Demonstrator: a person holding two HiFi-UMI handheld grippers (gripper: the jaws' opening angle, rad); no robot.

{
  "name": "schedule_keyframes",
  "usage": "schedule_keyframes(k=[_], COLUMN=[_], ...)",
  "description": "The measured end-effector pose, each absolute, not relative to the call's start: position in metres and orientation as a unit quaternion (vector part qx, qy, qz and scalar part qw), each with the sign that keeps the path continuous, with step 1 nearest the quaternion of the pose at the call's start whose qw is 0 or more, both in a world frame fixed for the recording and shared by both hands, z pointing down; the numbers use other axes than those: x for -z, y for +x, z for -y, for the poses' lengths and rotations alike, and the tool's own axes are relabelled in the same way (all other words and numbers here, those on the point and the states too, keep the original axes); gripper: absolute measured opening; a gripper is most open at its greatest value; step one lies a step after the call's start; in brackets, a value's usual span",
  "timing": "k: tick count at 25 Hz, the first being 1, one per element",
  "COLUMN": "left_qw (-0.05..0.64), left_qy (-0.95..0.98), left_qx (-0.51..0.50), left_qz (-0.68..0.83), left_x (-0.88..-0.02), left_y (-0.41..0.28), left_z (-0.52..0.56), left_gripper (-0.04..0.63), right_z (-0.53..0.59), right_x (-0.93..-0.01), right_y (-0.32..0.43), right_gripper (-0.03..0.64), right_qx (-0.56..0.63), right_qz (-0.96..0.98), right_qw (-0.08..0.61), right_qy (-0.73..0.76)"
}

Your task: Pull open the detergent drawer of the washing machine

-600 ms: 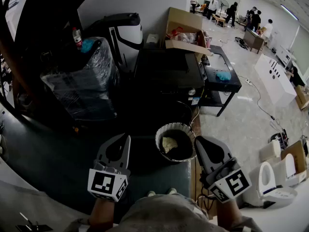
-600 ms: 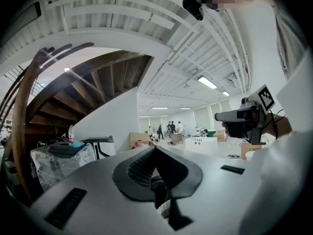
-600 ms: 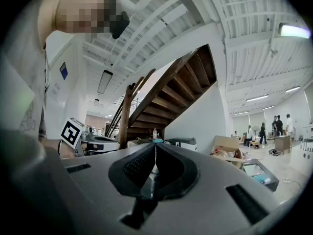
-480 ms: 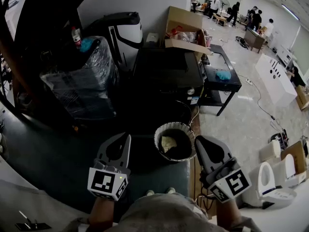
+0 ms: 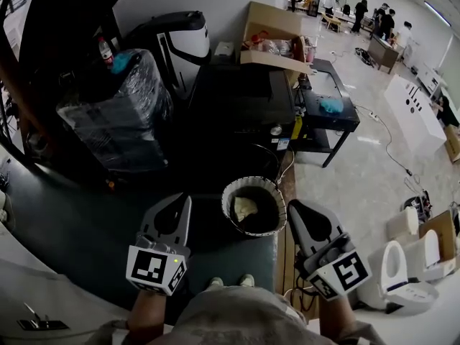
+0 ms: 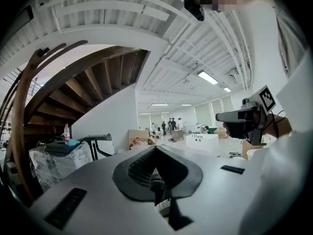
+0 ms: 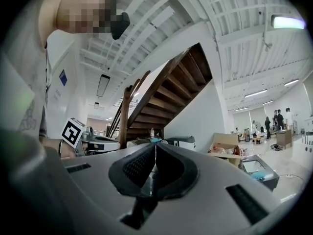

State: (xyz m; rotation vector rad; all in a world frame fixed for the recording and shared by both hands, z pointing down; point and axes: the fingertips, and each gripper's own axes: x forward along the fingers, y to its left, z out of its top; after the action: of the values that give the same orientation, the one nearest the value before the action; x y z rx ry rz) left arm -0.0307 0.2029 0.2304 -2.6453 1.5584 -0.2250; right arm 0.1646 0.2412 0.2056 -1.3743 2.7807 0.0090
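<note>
My left gripper is held level at the lower left of the head view, jaws shut with nothing between them. My right gripper is at the lower right, also shut and empty. In the left gripper view the pads of the left gripper meet, with the right gripper in the air at the right. The right gripper view shows the right gripper with pads pressed together. A white appliance surface with a dark recess lies at the bottom left corner; I cannot tell whether it is the washing machine. No detergent drawer shows.
A lined waste bin stands on the floor between the grippers. Beyond it are a black cabinet, a plastic-wrapped stack, a cardboard box and a black cart. White toilets stand at the right. People are far back.
The head view has shifted a little, so the bin and furniture sit slightly lower and to the left. Both grippers stay shut and keep their places in front of the person.
</note>
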Motion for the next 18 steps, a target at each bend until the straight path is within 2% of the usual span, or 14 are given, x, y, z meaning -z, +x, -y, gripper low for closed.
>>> schedule_keyframes(k=[6,7,9,11,14,18], left_qw=[0.021,0.014,0.000,-0.011,-0.020,-0.043], left_qy=[-0.845,-0.843,-0.839,-0.833,-0.828,-0.829], left_qx=[0.044,0.037,0.025,0.013,0.003,-0.009], left_qz=[-0.532,-0.536,-0.543,-0.552,-0.560,-0.558], left_x=[-0.231,-0.230,-0.228,-0.225,-0.227,-0.240], left_y=[-0.018,-0.018,-0.020,-0.023,-0.027,-0.033], left_z=[-0.203,-0.202,-0.201,-0.198,-0.191,-0.169], left_gripper=[0.018,0.055,0.204,0.273,0.311,0.316], right_z=[-0.242,-0.241,-0.241,-0.240,-0.230,-0.208], right_x=[-0.217,-0.217,-0.223,-0.230,-0.233,-0.238], right_y=[0.189,0.189,0.191,0.193,0.190,0.183], right_gripper=[0.032,0.032,0.032,0.032,0.032,0.032], right_qx=[0.007,0.011,0.014,0.015,0.018,0.021], right_qz=[-0.899,-0.901,-0.903,-0.905,-0.908,-0.909], right_qw=[0.032,0.038,0.029,0.015,0.009,0.006], right_qy=[-0.436,-0.431,-0.428,-0.425,-0.418,-0.416])
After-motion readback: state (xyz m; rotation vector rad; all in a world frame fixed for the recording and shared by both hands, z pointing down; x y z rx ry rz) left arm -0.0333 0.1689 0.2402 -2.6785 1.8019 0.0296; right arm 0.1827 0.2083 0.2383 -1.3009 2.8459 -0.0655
